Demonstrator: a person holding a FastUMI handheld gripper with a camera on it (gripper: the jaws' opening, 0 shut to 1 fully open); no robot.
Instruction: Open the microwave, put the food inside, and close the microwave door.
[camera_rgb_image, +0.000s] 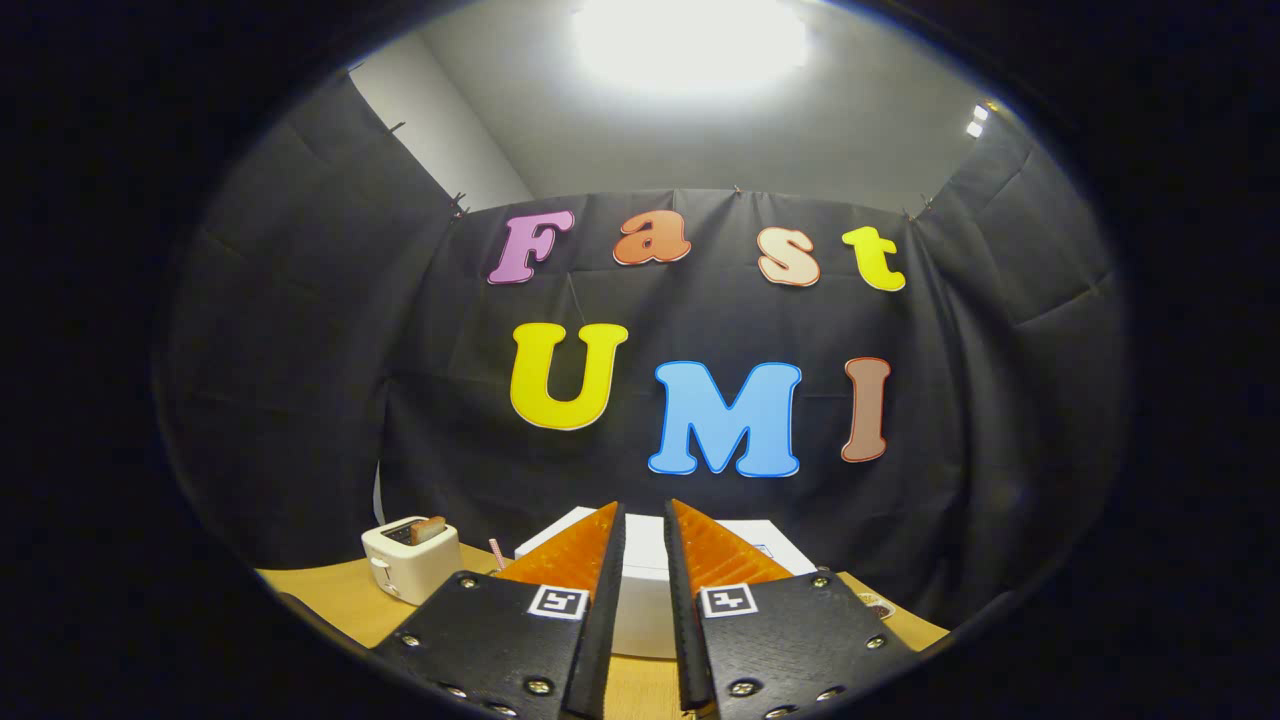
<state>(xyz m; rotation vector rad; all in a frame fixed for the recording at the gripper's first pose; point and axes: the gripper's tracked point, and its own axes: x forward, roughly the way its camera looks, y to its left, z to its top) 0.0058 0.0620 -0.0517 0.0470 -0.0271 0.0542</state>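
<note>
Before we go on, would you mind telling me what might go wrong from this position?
1. The gripper has its fingers nearly together with nothing between them, and they hide much of the white microwave just beyond, so finding its door may be hard.
2. The toaster, with toast sticking up, stands beside the microwave on the table; a sideways swing could knock it.
3. A small item lies near the table edge and might get brushed off.

low over table (340, 600), level toward booth wall (400, 400)
</note>
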